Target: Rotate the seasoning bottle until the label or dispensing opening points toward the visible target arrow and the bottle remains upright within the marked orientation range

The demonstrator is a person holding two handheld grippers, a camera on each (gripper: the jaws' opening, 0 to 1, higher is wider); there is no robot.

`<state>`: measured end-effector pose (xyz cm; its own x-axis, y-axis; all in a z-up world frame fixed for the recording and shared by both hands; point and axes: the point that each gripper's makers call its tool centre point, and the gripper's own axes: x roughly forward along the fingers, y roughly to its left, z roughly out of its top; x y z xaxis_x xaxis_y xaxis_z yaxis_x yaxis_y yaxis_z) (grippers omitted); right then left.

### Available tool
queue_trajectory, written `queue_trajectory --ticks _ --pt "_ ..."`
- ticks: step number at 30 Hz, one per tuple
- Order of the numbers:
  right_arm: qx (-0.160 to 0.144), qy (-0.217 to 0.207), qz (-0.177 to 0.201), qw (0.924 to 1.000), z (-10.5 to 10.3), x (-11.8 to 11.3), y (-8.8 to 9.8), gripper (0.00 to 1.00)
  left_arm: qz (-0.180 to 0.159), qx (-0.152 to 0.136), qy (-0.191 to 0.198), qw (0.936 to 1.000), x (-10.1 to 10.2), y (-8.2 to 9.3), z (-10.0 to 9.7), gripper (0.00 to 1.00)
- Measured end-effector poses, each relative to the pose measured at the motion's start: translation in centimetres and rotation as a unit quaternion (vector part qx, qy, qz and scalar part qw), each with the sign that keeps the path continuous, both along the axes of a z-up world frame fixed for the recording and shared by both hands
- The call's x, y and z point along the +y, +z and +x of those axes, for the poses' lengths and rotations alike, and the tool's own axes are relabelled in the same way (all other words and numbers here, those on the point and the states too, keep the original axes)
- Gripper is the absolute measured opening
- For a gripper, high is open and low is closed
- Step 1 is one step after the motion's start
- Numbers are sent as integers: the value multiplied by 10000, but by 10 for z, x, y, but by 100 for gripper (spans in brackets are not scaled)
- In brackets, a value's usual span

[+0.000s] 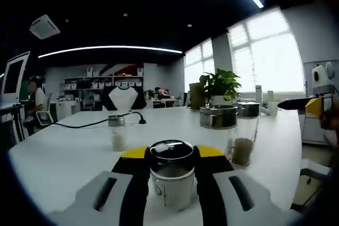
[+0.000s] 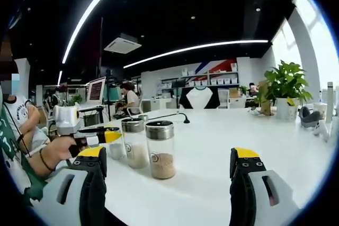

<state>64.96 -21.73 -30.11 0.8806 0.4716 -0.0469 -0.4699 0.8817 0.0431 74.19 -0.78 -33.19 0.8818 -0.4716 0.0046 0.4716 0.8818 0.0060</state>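
Left claw [image 1: 172, 181] is closed on the clear glass seasoning bottle with a black-and-steel lid [image 1: 171, 175], upright on the white table [image 1: 63, 152]. Right claw [image 2: 169, 175] is open, empty. No target arrow visible; rotation looks just begun, alignment unconfirmed.

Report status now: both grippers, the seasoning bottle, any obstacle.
Left gripper shut on seasoning bottle, upright. Right gripper open, holding nothing. Two tall jars beside, apart.

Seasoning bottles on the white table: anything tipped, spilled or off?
Nothing stands out. The clear glass seasoning bottle with a black-rimmed metal lid stands upright between the left hand-held gripper's jaws. The other metal-lidded clear glass bottles stand upright on the white table, no spill visible.
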Motion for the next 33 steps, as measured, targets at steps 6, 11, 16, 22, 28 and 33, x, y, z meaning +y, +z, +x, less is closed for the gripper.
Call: queue_trajectory --ticks 6,11,16,22,28,33 --pt "-15 -7 -3 10000 -1 -1 1 99 -6 -17 114 9999 1 0 0 34" --pt "-13 -21 3 10000 -1 -2 1 99 -186 -9 33 9998 2 3 -3 40" --pt "1 -18 -3 10000 -1 -2 0 99 -200 -115 -44 9997 11 12 -10 45" --pt "-11 -13 -8 10000 -1 -1 1 99 0 -316 -539 9980 10 24 -20 45" --pt "-46 -55 -17 10000 -3 -5 4 99 -71 -306 -1371 9901 6 31 -28 41" --pt "-11 -84 -5 10000 -2 -7 2 99 -366 -270 -2070 9773 9 33 -25 46"
